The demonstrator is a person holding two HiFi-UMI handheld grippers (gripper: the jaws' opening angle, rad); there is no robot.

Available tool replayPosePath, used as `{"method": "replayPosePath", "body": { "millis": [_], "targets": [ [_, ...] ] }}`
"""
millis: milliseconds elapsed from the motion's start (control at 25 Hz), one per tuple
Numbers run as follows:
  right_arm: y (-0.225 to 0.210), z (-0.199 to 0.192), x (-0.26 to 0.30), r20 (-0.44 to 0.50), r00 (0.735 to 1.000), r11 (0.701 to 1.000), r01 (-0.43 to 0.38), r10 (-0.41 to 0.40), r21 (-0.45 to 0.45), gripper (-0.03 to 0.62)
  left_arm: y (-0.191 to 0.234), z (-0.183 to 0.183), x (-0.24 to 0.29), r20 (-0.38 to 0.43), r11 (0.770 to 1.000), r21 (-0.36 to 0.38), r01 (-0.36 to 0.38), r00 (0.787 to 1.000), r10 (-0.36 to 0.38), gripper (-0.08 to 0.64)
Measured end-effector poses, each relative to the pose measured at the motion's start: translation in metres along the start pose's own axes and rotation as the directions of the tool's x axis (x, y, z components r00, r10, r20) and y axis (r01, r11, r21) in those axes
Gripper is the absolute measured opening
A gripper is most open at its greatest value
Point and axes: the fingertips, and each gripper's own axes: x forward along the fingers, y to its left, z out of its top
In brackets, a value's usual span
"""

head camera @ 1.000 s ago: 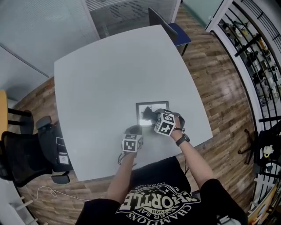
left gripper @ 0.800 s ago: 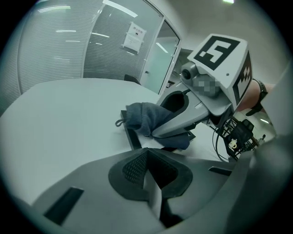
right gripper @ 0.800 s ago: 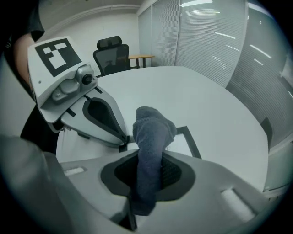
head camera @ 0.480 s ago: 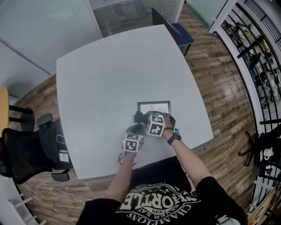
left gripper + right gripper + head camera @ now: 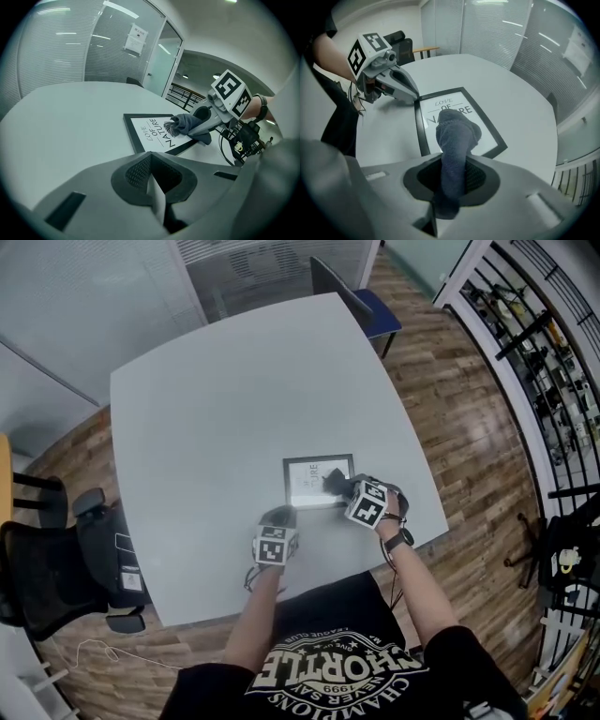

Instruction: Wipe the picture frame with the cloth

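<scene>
Pinching the dark grey cloth [image 5: 454,140] between its jaws, your right gripper [image 5: 452,187] holds the cloth's bunched free end down on the picture frame [image 5: 487,126]. In the right gripper view the cloth runs up out of the jaws and its rounded end covers the middle of the white print, just under the lettering "LOVE OF NATURE". From the head view, the cloth [image 5: 335,486] sits on the right part of the frame [image 5: 314,482], towards the edge nearest you, with the right gripper [image 5: 342,489] reaching in from the right.

The black-rimmed frame lies flat on the pale grey table [image 5: 234,409], close to the table edge where you stand.

Your left gripper [image 5: 152,180] has its jaws pressed together with nothing between them. Its tip [image 5: 281,515] sits low at the frame's near left corner; in the right gripper view that tip [image 5: 410,96] meets the corner of the black rim, though you cannot tell whether it truly touches. The left gripper view looks across the frame [image 5: 150,136] to the cloth [image 5: 190,124] and the right gripper [image 5: 206,123] beyond it.

A wristwatch [image 5: 394,540] is on your right wrist. A black office chair [image 5: 56,559] stands off the table's left side, another chair [image 5: 361,306] at its far corner, and a dark rack [image 5: 544,334] lines the wood floor [image 5: 469,427] on the right.
</scene>
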Motion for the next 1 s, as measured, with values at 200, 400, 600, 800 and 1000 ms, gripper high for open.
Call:
{"method": "replayPosePath", "body": {
  "millis": [200, 400, 600, 800, 1000],
  "targets": [
    [0.004, 0.002, 0.002, -0.044, 0.999, 0.998, 0.028, -0.03, -0.052, 0.074, -0.004, 0.006, -0.003, 0.026, 0.996, -0.085, 0.035, 0.999, -0.033, -0.005],
    [0.03, 0.065, -0.001, 0.084, 0.996, 0.995, -0.008, 0.016, -0.095, 0.074, 0.006, 0.009, -0.034, 0.108, 0.98, -0.194, 0.049, 0.994, -0.028, -0.005],
    [0.078, 0.128, 0.02, 0.139, 0.985, 0.967, -0.064, 0.101, -0.248, 0.074, 0.016, 0.003, -0.063, 0.114, 0.978, -0.208, -0.007, 0.993, 0.031, -0.005],
    [0.088, 0.134, 0.03, 0.132, 0.983, 0.944, -0.078, 0.126, -0.32, 0.074, 0.025, 0.001, -0.073, 0.113, 0.972, -0.233, -0.033, 0.992, 0.061, -0.005],
    [0.068, 0.1, 0.021, 0.132, 0.987, 0.97, -0.056, 0.089, -0.236, 0.074, 0.02, -0.002, -0.069, 0.096, 0.973, -0.231, -0.025, 0.994, 0.049, -0.005]
  ]
}}
